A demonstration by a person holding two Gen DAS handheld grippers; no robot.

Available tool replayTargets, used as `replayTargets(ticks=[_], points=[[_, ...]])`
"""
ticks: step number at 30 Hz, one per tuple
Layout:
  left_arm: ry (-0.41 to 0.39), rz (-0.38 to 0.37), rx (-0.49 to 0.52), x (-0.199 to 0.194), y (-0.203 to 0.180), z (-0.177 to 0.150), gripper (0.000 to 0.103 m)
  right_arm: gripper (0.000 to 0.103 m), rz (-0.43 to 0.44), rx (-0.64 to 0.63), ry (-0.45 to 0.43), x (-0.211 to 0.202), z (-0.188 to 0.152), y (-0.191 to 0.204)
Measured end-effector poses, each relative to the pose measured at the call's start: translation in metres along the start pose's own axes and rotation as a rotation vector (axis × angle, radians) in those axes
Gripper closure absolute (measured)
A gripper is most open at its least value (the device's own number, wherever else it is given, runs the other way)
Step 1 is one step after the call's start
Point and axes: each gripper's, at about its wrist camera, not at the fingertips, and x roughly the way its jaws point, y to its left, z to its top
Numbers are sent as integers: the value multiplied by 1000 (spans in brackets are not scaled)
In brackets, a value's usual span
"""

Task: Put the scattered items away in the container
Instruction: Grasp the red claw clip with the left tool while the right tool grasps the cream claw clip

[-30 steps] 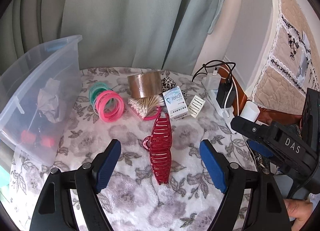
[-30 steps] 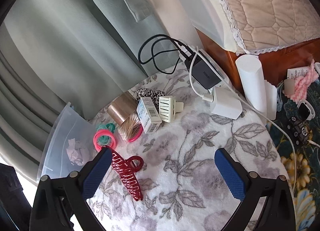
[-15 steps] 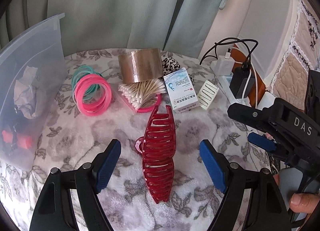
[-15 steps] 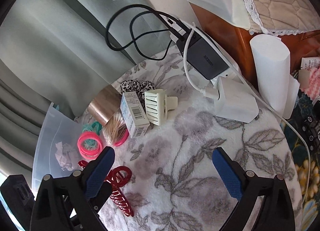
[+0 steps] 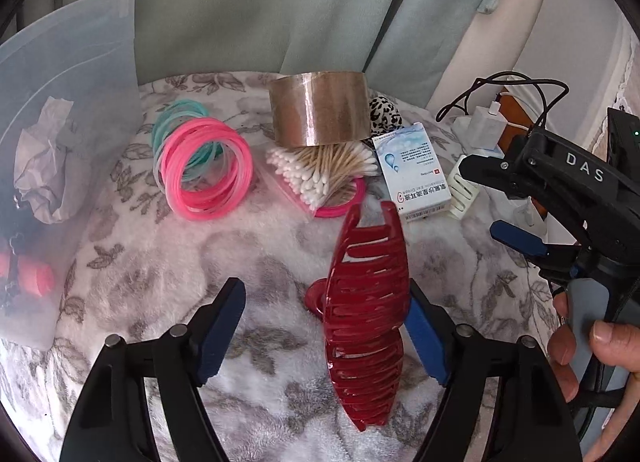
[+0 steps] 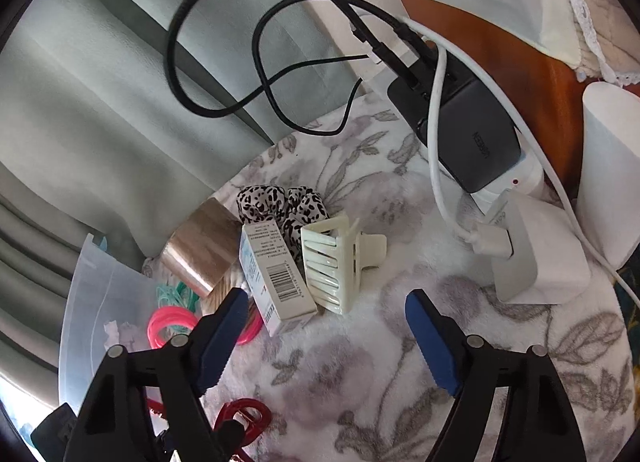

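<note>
The bin (image 5: 60,110) waits at the table's left edge while both grippers have dropped closer, the left gripper (image 5: 324,326) closing its empty fingers around the red clip (image 5: 366,322), the right gripper (image 6: 326,336) narrowing toward the cream clip (image 6: 332,262).

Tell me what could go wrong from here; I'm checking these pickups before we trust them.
1. The left gripper is closing around the red hair claw, which sits hard against the right-hand pad while the other pad is still clear; it may skid or twist.
2. The right gripper is closing with nothing between its pads yet; the cream hair claw leans against the small box, so grabbing one could drag the other.
</note>
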Motion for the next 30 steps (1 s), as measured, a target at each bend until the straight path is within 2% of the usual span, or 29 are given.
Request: replayTargets(ticks=[5,10,12,17,19,22,30], points=[[-1,-2,5,4,6,3,34,29,-6,48,-21,12,7,0],[4,-22,-12,9,12,2,37,35,-30,80,-27,26,13,-5],[1,-33,-13,8,12,2,41,47,-45,96,-25,28,14,-9],[-1,-59,-3,7,8,1,56,50,-54,88,-32,28,15,-10],[0,-56,7,6,5,0,56,53,-45,87,-34,28,14,-11],[0,-64,5,5,5,-2,57,64,-21,84,-28,28,14,-9],[6,-60,26,-3,3,-6,58,70,-12,73,-27,15,8,-7]])
